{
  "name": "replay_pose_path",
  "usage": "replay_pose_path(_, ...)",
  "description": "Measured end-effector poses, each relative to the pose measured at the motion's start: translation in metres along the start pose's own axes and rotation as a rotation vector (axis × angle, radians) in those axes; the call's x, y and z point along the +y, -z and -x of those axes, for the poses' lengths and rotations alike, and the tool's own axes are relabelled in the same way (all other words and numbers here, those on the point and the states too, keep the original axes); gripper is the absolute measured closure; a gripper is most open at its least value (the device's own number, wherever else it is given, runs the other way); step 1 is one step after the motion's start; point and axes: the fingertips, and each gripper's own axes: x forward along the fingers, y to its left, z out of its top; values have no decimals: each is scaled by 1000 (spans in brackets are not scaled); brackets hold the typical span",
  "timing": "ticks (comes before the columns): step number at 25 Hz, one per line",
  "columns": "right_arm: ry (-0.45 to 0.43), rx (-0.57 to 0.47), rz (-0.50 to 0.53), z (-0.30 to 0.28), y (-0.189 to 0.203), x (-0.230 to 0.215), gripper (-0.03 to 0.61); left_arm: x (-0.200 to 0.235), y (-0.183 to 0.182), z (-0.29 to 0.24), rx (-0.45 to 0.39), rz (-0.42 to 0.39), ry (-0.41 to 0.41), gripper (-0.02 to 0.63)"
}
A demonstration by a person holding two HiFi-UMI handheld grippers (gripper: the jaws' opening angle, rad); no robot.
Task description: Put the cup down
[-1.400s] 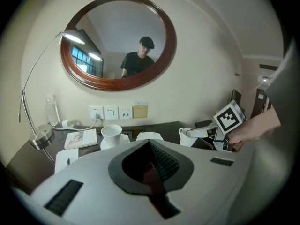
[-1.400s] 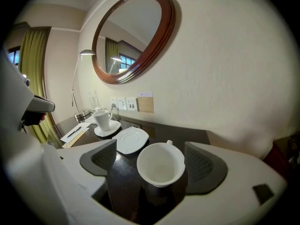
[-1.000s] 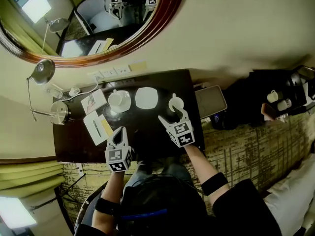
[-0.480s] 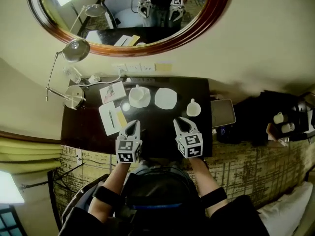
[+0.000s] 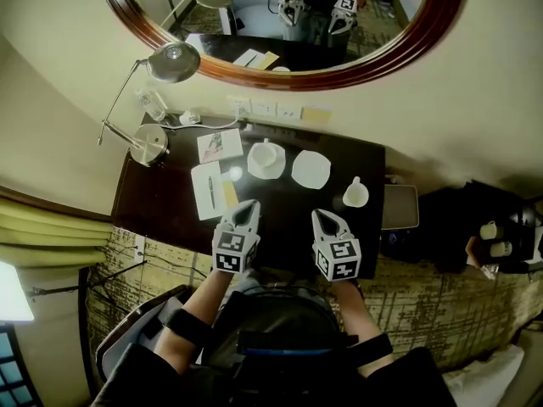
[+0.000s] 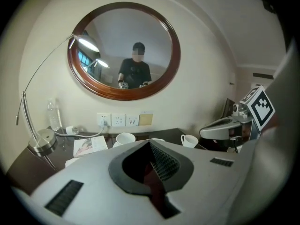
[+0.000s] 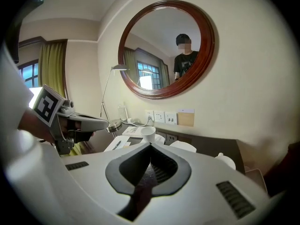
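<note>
My left claw point(image 5: 247, 206), shut and empty, hangs at the table point(image 5: 161, 210)'s near edge, with bare top ahead of it. Beside it is my right claw point(image 5: 324, 219), its jaws just closed on nothing. The cup point(image 5: 355, 193) stands right of centre, near the table's right edge. A second ago my right claw was up at that cup; now it is back and clear of it.
</note>
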Motion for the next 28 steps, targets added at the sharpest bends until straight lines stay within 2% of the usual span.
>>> replay_pose_path(4, -11, 2, -2, -2, -4, 2, 572, 7, 0, -6, -10, 46, -13, 614)
replay_pose_path(11, -22, 15, -33, -3, 2, 5, 572, 15, 7, -28, 26, 50, -6, 604)
replay_pose_path(13, -18, 20, -45, -4, 5, 5, 572, 18, 8, -40, 39, 52, 11, 540)
replay_pose_path(15, -8, 28, -54, -5, 13, 4, 572, 24, 10, -53, 58, 50, 27, 448)
replay_pose_path(17, 3, 37, -56, -9, 22, 2, 572, 34, 12, -67, 75, 43, 29, 390)
replay_pose_path(19, 9, 49, -63, -13, 29, 1, 572, 41, 12, -83, 109, 38, 39, 336)
replay_pose_path(22, 6, 75, -90, -20, 34, 4, 572, 54, 19, -114, 174, 20, 45, 212)
replay_pose_path(28, -3, 97, -119, -44, 49, 12, 572, 77, 20, -168, 237, -14, 77, 77)
